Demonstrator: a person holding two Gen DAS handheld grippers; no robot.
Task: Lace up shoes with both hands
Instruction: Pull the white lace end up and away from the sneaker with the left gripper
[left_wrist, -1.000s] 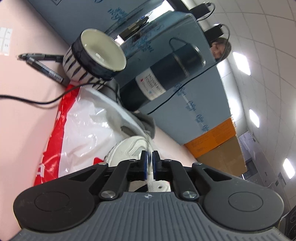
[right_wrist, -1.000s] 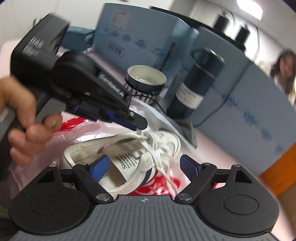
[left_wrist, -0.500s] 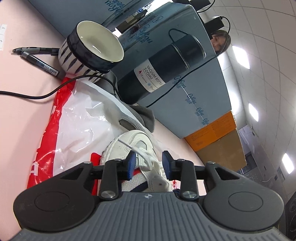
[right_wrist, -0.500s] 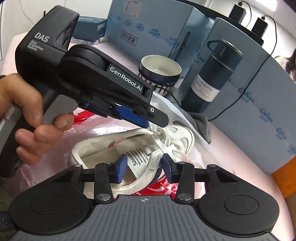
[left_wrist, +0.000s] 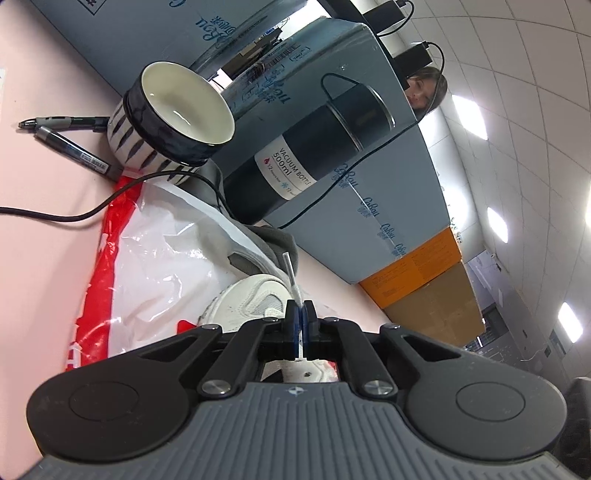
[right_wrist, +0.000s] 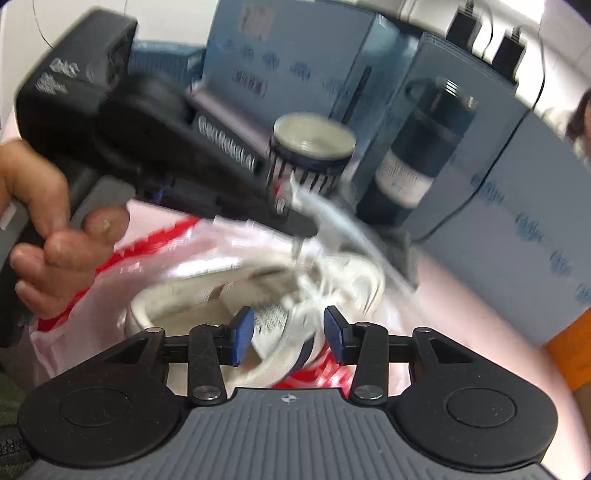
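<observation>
Our left hand-held gripper (left_wrist: 300, 314) is clenched on the lace (left_wrist: 290, 275), whose stiff tip sticks out past the pads and points up and away from us toward the far boxes. The shoe (left_wrist: 245, 301) lies on the bag (left_wrist: 155, 254) on the desk (left_wrist: 40, 206), just below and beyond that gripper, toe toward the far side.

Our right hand-held gripper (right_wrist: 289, 334) hovers at the near end of the shoe, over its opening and tongue. Its jaws stand partly apart and are opening slightly; the blurred picture shows laces between them but no pad pressing.

We judge the left gripper to be the nearer one to the eyelets. The free lace end runs far and up from there, so the right one would have to reach past the tongue to take it.
</observation>
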